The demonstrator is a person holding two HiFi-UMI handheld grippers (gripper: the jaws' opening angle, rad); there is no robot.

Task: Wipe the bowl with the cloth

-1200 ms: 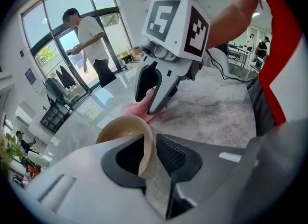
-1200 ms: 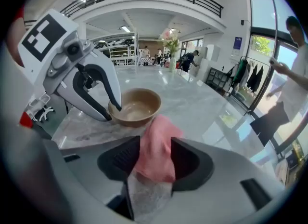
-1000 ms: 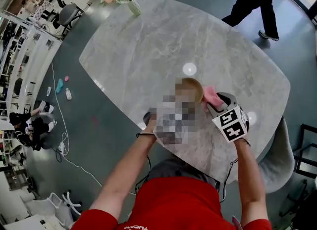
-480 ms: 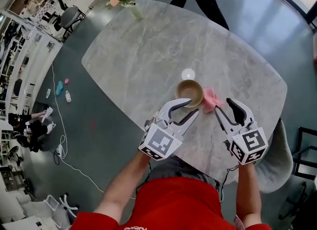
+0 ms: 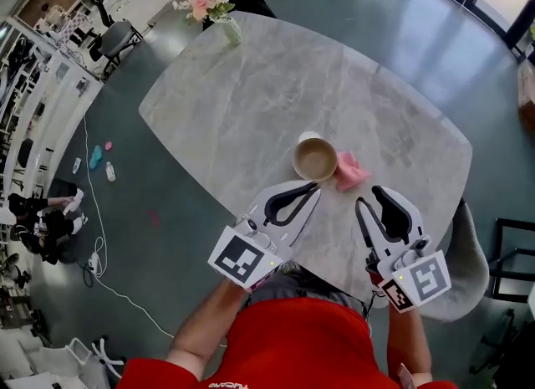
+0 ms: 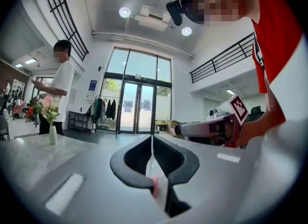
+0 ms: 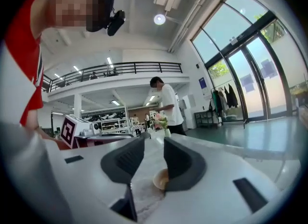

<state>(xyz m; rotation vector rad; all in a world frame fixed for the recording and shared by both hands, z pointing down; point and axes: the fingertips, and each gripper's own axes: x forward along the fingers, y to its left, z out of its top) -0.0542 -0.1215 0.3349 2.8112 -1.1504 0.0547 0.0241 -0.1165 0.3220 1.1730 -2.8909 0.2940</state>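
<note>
The bowl (image 5: 315, 160) stands mid-frame on the worktop (image 5: 251, 86), with the pink cloth (image 5: 350, 171) touching its right side. Below, held clear and empty, the left tongs (image 5: 313, 186) have just clenched together; the right tongs (image 5: 369, 197) have just narrowed, yet gape.

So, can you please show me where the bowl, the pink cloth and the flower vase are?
bowl (image 5: 315, 160), head view, on its inner bottom.
pink cloth (image 5: 351, 171), head view, on the middle of the crumpled fabric.
flower vase (image 5: 231, 31), head view, on its pale body.
</note>
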